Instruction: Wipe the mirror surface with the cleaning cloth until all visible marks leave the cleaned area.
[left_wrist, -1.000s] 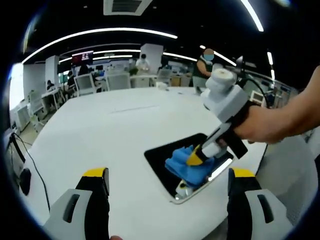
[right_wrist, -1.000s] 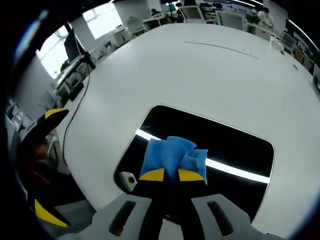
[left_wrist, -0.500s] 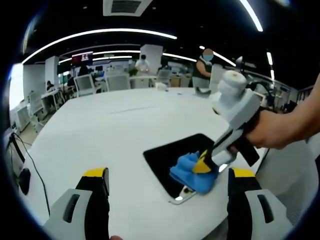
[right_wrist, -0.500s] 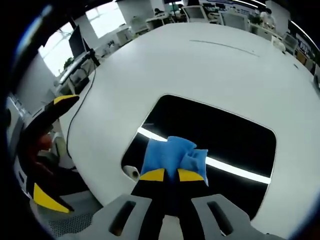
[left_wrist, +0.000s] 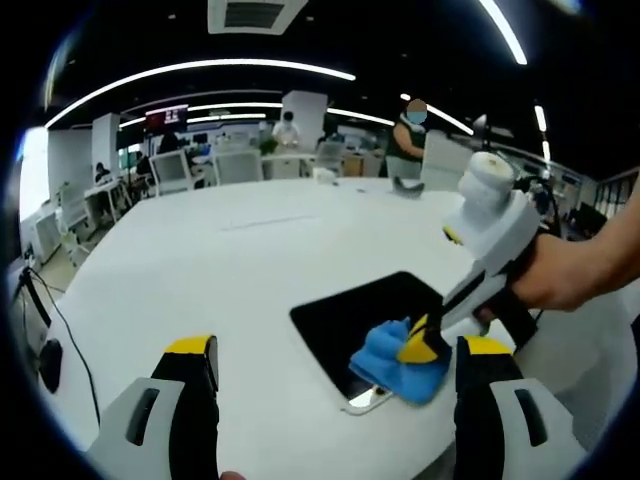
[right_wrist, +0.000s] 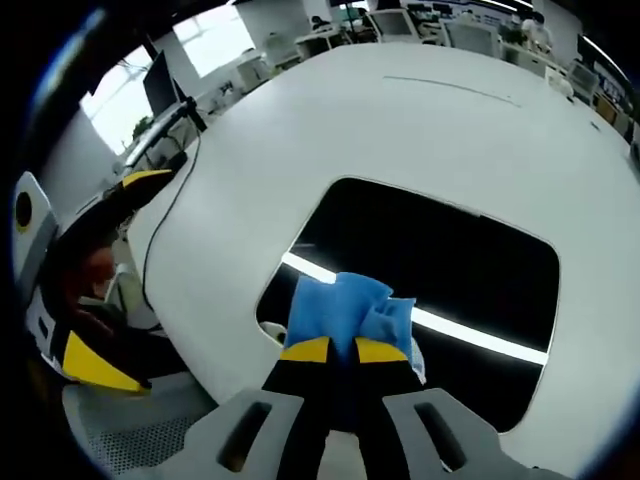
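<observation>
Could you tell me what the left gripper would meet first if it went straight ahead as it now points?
Probably the bare white round table; the left gripper aims just beside the dark rectangular mirror, though depth is unclear.

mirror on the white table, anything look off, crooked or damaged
Nothing stands out. The dark rectangular mirror lies flat on the white round table, uncracked as far as visible. The right gripper presses the crumpled blue cleaning cloth at the mirror's near edge; the left gripper hangs open.

mirror (right_wrist: 430, 260) near edge under the blue cloth (right_wrist: 345, 312); distant people (left_wrist: 405, 135) too small.
</observation>
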